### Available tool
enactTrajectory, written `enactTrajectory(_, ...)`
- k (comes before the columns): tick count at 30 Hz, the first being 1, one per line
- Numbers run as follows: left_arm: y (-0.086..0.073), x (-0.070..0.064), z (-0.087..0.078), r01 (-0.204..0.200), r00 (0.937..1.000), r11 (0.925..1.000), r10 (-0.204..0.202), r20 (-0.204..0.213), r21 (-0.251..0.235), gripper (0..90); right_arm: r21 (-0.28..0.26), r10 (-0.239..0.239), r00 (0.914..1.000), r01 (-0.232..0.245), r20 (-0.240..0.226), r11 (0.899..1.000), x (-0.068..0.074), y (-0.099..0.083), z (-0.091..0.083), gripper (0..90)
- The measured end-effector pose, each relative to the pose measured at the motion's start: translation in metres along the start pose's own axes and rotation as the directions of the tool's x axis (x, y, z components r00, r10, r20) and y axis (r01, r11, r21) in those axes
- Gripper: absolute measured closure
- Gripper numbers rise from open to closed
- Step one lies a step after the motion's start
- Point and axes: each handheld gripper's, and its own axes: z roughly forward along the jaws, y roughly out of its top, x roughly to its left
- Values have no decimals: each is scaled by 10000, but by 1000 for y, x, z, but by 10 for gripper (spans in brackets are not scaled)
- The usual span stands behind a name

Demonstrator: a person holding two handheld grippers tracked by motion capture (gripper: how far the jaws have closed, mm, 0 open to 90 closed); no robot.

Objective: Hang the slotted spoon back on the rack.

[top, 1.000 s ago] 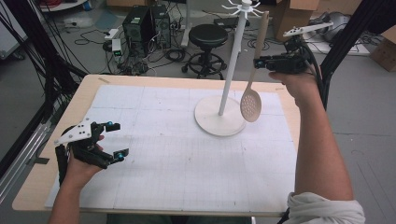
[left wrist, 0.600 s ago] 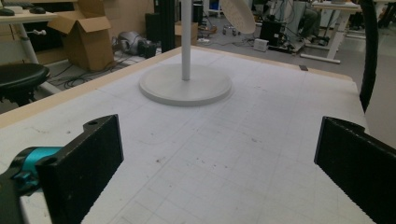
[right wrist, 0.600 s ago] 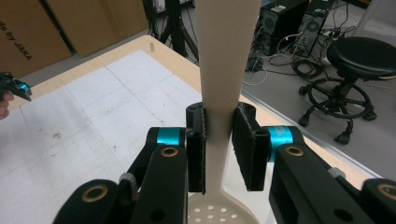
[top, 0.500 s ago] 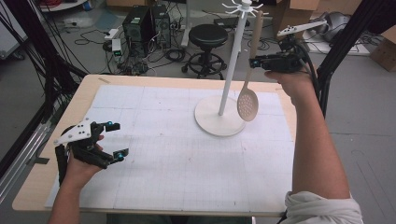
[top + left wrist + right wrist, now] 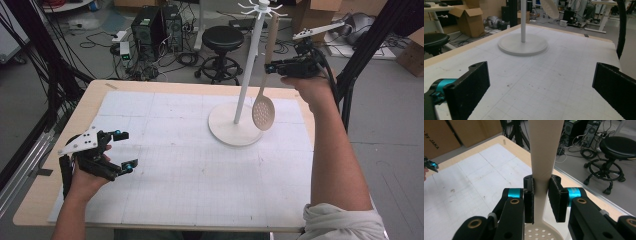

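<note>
A beige slotted spoon (image 5: 263, 112) hangs upright, head down, beside the pole of a white hook stand (image 5: 248, 75). My right gripper (image 5: 270, 66) is shut on its handle (image 5: 545, 150) partway up, and the perforated head (image 5: 541, 233) shows below the pads. The handle's top end reaches up close to the stand's hooks (image 5: 258, 7); I cannot tell whether they touch. My left gripper (image 5: 126, 149) rests low over the white mat at the table's left, open with nothing between its jaws (image 5: 541, 87). From there I see the stand's round base (image 5: 522, 45) and the spoon head (image 5: 550, 8) ahead.
A white gridded mat (image 5: 190, 170) covers most of the wooden table (image 5: 40, 200). Behind the far edge stand a black stool (image 5: 222, 37), computer towers (image 5: 150, 25) and loose cables. Cardboard boxes (image 5: 471, 20) sit on the floor, and black frame posts (image 5: 30, 60) rise at the left.
My right gripper has shifted slightly left toward the stand's pole, with the spoon in it. The left gripper has stayed where it was.
</note>
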Motion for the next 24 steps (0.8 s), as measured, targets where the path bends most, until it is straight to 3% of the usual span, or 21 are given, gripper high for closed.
enactTrajectory(8, 0, 1, -1, -6, 10000, 10000, 6, -2, -17, 17, 25, 113, 9999, -113, 79, 9999, 0, 0, 4, 737)
enactTrajectory(11, 0, 1, 0, -11, 10000, 10000, 11, 0, 40, 17, -392, 463, 9989, -458, 119, 9982, 0, 0, 2, 608)
enactTrajectory(12, 0, 0, 0, -3, 10000, 10000, 3, 0, 21, 17, -451, 564, 9984, -558, 104, 9974, 0, 0, 1, 608)
enactTrajectory(17, 0, 0, 0, -13, 10000, 10000, 13, 23, 30, 17, -266, 437, 9987, -430, 245, 9987, 1, -5, -1, 576)
enactTrajectory(24, 0, 0, 0, -25, 10000, 10000, 25, 32, 8, 17, -711, -35, 9998, 48, 188, 9975, 8, -15, -8, 499)
